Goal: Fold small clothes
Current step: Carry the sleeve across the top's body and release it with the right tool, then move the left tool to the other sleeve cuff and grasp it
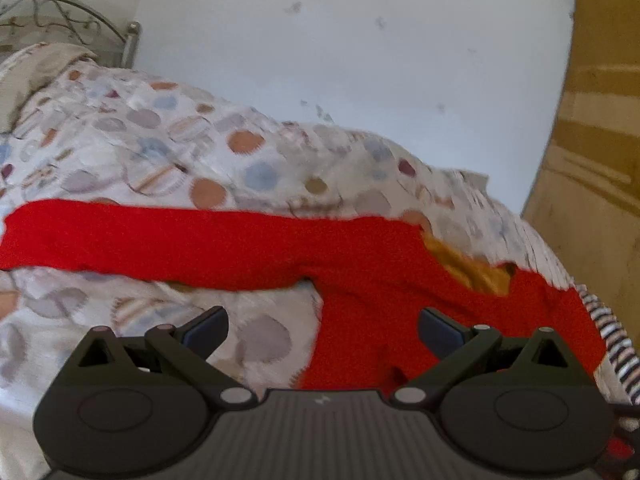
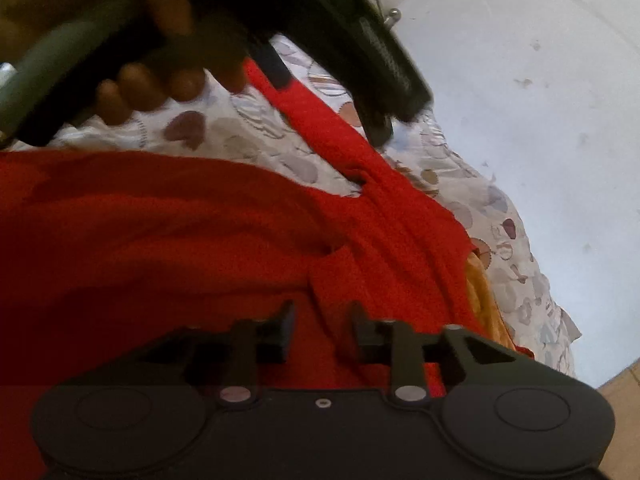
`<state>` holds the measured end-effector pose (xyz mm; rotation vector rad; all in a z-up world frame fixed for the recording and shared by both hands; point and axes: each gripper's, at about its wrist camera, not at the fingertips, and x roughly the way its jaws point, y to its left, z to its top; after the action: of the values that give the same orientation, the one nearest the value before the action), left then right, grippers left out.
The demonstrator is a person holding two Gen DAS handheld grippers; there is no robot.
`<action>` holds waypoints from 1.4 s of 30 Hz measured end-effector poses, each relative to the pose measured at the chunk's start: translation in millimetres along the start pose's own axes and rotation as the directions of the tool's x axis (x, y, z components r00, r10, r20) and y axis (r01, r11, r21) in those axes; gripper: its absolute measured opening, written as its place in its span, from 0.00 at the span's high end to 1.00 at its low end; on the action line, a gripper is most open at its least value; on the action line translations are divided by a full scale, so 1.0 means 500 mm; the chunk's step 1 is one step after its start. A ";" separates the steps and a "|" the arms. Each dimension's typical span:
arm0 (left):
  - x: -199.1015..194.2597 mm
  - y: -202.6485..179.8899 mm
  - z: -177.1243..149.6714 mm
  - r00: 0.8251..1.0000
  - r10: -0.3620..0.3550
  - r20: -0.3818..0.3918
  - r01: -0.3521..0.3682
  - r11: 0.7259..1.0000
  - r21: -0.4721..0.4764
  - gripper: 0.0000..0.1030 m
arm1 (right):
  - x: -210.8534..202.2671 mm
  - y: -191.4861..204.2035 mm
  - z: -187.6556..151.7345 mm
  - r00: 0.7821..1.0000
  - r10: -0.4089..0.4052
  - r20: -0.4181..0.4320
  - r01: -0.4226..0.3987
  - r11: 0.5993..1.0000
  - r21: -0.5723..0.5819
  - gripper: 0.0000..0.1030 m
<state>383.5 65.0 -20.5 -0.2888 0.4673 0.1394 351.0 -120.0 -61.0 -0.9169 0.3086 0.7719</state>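
A red long-sleeved garment [image 1: 360, 264] lies on a bed with a spotted cover [image 1: 160, 140]. One sleeve stretches flat to the left [image 1: 120, 236]. A mustard lining [image 1: 468, 268] shows at its neck. My left gripper [image 1: 322, 326] is open and empty, low over the garment's side edge. In the right wrist view the red garment [image 2: 180, 232] fills the frame, bunched into folds near the sleeve. My right gripper [image 2: 322, 326] hovers over it with jaws partly open and nothing between them. The left gripper [image 2: 332, 100] shows above, over the sleeve, held by a hand.
A white wall [image 1: 360, 40] rises behind the bed. A metal headboard [image 1: 80, 24] stands at the far left. A wooden panel [image 1: 592, 160] is at the right. A striped cloth [image 1: 616, 344] lies at the bed's right edge.
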 end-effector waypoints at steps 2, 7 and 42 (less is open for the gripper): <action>0.021 -0.020 -0.010 1.000 -0.013 -0.027 0.014 1.000 0.020 0.00 | -0.024 -0.014 -0.008 1.000 0.006 -0.008 -0.006 0.999 0.038 0.32; 0.071 -0.063 -0.043 0.993 -0.035 -0.109 0.044 0.996 0.081 0.00 | -0.088 -0.082 -0.075 0.997 -0.042 -0.064 0.052 0.983 0.177 0.13; 0.113 -0.052 -0.111 0.990 -0.051 -0.134 0.062 0.995 0.083 0.00 | 0.065 -0.354 -0.382 0.835 -0.308 -0.455 0.517 0.723 0.459 0.90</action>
<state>414.9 27.4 -87.6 -0.2258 0.5942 0.0446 514.3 -323.7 -85.9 -0.5067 0.5848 0.0549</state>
